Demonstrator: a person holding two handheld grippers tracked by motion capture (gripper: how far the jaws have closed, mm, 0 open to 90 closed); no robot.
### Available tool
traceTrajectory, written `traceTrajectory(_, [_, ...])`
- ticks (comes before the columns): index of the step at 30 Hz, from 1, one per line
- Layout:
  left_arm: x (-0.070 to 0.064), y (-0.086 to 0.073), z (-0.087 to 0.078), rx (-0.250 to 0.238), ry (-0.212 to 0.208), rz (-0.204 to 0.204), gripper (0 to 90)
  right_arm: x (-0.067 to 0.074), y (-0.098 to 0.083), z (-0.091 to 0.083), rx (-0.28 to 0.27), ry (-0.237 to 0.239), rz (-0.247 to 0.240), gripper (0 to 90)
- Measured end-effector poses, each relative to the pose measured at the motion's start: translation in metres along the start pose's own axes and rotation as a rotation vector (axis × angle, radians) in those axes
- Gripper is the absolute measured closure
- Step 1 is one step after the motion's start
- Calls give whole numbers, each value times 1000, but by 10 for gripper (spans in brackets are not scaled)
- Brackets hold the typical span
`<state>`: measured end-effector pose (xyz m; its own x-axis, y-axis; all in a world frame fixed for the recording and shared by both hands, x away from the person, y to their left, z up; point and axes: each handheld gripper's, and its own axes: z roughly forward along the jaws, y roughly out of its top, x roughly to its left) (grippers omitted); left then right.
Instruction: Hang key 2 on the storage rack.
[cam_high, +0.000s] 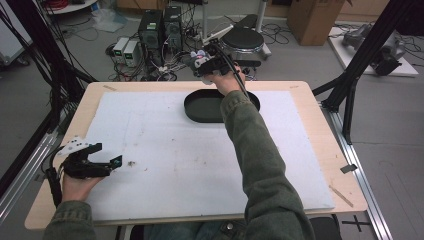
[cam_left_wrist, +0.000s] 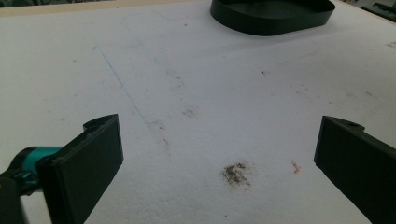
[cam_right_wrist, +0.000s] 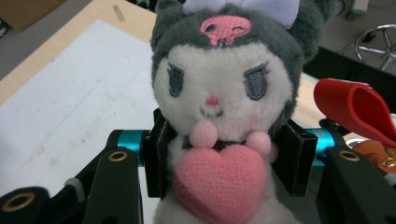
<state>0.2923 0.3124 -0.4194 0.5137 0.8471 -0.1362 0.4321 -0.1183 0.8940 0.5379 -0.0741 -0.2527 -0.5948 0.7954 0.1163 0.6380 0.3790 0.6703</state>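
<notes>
My right gripper is shut on a plush toy with a grey hood, white face, pink skull mark and a pink heart at its chest. In the high view that right gripper is held up beyond the table's far edge, behind the black oval tray, with the plush toy a small pale shape in it. My left gripper rests low at the table's left front, open, nothing between its jaws. In the left gripper view the left gripper spans bare white mat, and the black tray lies far ahead.
A white foam mat covers the wooden table; a dirt smudge marks it by the left gripper. A red curved object and an orange item sit at the right. Computers, cables and a round black stool stand beyond.
</notes>
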Motion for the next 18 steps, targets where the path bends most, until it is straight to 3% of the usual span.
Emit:
traceTrajectory(4, [1,0,0,2,1,-1,17,1,1,8,-5,-26,-3,463])
traceTrajectory(9, [1,0,1,3,1,-1,17,4,5,12,-40,-53,-50,461])
traceTrajectory(11, [1,0,1,6,0,0,17,5,8,12,-60,-57,-59,459])
traceTrajectory(16, [1,0,1,2,3,-1,17,9,13,19,-34,-59,-56,428])
traceTrajectory(18, [2,0,1,4,3,1,17,10,14,21,-49,-35,-45,384])
